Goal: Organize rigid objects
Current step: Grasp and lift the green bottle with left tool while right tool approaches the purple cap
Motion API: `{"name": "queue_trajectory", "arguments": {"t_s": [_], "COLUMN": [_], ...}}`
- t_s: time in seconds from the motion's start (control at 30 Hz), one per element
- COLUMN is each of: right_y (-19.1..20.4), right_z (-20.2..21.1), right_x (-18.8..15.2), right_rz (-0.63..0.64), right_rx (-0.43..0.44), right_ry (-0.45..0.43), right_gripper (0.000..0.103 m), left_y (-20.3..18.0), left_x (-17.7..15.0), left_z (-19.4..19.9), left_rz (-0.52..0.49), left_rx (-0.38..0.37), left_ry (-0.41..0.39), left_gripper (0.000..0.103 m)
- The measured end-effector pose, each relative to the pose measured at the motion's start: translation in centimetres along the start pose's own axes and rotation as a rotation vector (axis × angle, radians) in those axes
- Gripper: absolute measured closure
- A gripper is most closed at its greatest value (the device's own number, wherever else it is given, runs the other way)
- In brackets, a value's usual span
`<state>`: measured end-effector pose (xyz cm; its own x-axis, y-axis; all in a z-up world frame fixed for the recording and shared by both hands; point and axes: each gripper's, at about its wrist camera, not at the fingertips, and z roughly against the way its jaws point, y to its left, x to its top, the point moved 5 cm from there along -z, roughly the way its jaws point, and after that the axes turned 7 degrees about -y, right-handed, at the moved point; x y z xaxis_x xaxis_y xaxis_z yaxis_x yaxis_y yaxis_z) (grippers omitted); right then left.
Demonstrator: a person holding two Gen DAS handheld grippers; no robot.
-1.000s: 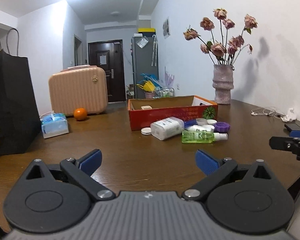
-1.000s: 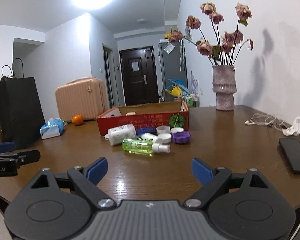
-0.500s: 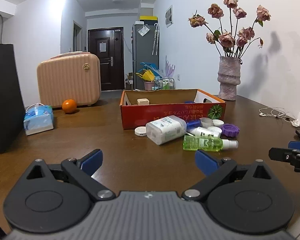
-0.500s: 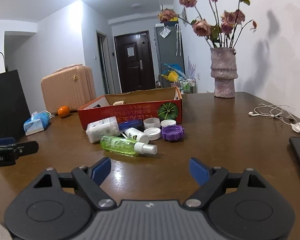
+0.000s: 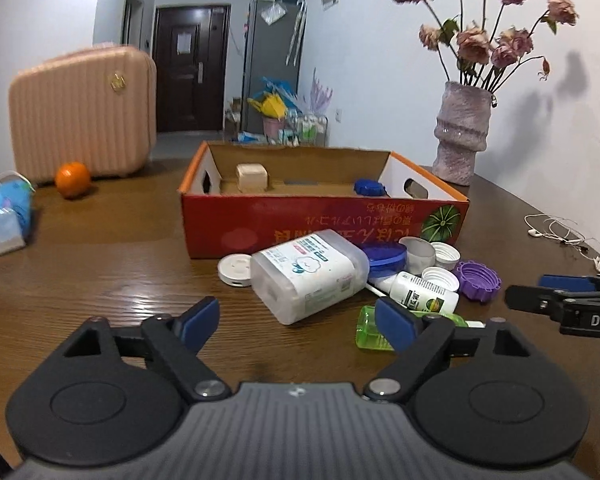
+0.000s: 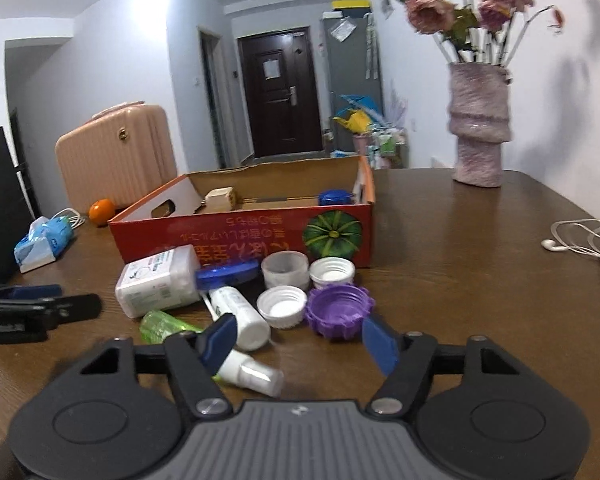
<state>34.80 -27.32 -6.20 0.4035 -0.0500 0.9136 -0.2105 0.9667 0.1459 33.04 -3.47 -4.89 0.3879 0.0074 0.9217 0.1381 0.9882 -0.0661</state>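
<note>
The clutter of small containers lay on the brown table (image 5: 100, 272), bunched against the near wall of the red cardboard box (image 5: 324, 224): a square white tub (image 5: 308, 272) on its side, a green spray bottle (image 6: 168, 326), a small white bottle (image 6: 240, 314), a purple cap (image 6: 338, 312), white caps and a blue lid. Inside the box sat only a wooden block (image 5: 252, 176) and a blue cap (image 5: 368, 188) (so, by my reading, the sorting had barely begun and nearly everything was left).

The left gripper (image 5: 298, 322) was closing with nothing yet between its pads, aimed near the white tub. The right gripper (image 6: 300, 338) was also closing, empty, just short of the purple cap.

Only the left view showed the flat white disc (image 5: 236, 270) beside the tub; only the right view showed the spray bottle's white nozzle and a black bag (image 6: 0, 200) at the table's left edge.
</note>
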Motion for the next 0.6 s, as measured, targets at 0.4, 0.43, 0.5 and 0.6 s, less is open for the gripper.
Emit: {"name": "queue_trajectory", "arguments": {"t_s": [0.4,0.43,0.5,0.6], "right_y": [0.0,-0.5,-1.3,-2.7], "right_z": [-2.9,-2.9,-2.7,-2.3], "right_x": [-0.1,0.0,0.0,0.0], "right_rz": [0.018,0.015,0.004,-0.005], "right_rx": [0.008,-0.005,-0.027,-0.061], "right_ry": [0.026,0.025,0.020,0.017], "right_gripper": [0.045,0.045,0.045,0.045], "left_y": [-3.8,-4.6,-6.2,-7.9], "left_x": [0.3,0.4,0.6,0.2], "left_z": [-2.4,-2.9,-4.2,-6.0], "left_rz": [0.007,-0.020,-0.081,-0.167], "left_rx": [-0.205,-0.216,-0.244,-0.289], "left_ry": [0.063,0.058,0.056,0.077], "left_gripper": [0.031,0.032,0.049,0.065]}}
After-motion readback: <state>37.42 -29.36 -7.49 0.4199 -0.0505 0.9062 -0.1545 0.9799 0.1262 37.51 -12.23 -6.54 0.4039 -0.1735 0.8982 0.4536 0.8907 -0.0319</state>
